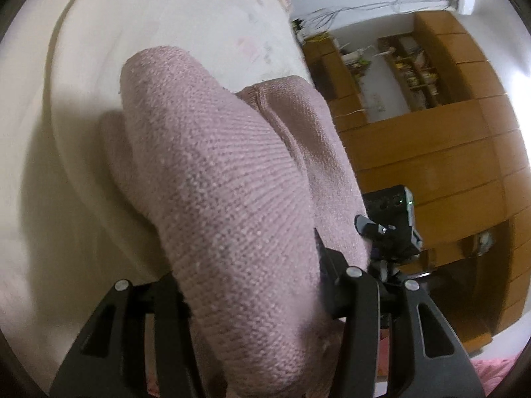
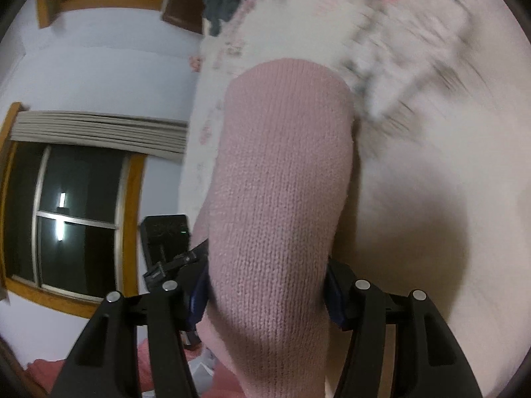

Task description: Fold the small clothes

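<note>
I see a white bed sheet with faded pink floral print (image 1: 99, 66). Above it hangs the pink knitted garment (image 1: 225, 182), raised between both claws. My left claw (image 1: 255, 285) is clenched on one part; my right claw (image 2: 265, 285) is clenched on another.

Both my wrist views bend hard at the rim — fisheye curves the wooden cabinets (image 1: 441, 152) and the window frame (image 2: 132, 199), with a dark vignette in the corners. Light is warm, indoor and fairly bright; the window glass is black and mirrors a strip lamp (image 2: 61, 214). The pink knit garment (image 1: 225, 199) throws soft shadows onto the white bedsheet (image 1: 49, 232). The floral print (image 2: 415, 66) is smeared by motion blur — the knit weave stays crisp.
</note>
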A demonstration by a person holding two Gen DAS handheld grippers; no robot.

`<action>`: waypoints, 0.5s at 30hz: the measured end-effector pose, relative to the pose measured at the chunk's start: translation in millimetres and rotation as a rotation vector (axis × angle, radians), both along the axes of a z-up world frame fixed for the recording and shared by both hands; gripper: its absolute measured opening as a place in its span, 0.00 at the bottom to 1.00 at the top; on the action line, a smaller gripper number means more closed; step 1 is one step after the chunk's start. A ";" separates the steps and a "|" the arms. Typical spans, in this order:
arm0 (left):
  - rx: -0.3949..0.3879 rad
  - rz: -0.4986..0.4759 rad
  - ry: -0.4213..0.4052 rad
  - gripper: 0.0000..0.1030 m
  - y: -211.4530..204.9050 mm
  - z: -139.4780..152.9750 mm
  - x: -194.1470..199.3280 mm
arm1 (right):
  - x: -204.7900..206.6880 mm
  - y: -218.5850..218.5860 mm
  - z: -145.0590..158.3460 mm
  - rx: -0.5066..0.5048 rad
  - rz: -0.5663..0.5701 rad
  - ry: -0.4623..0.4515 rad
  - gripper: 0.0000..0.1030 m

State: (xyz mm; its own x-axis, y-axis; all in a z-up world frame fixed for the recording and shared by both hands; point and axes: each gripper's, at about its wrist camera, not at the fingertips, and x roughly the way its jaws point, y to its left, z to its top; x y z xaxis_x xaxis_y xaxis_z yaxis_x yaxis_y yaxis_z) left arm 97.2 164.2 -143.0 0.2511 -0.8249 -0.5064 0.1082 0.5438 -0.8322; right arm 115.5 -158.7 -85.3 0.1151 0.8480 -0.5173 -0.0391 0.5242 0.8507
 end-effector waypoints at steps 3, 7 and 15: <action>-0.011 0.035 0.007 0.48 5.5 -16.2 -4.6 | -5.1 -2.8 -19.0 -0.004 -0.004 -0.002 0.58; 0.035 0.066 -0.010 0.55 6.5 -18.0 -9.4 | -8.4 -0.6 -19.7 -0.023 -0.004 -0.027 0.64; 0.155 0.083 -0.020 0.60 25.4 10.1 -25.3 | -30.8 3.5 -0.1 -0.128 0.018 -0.053 0.79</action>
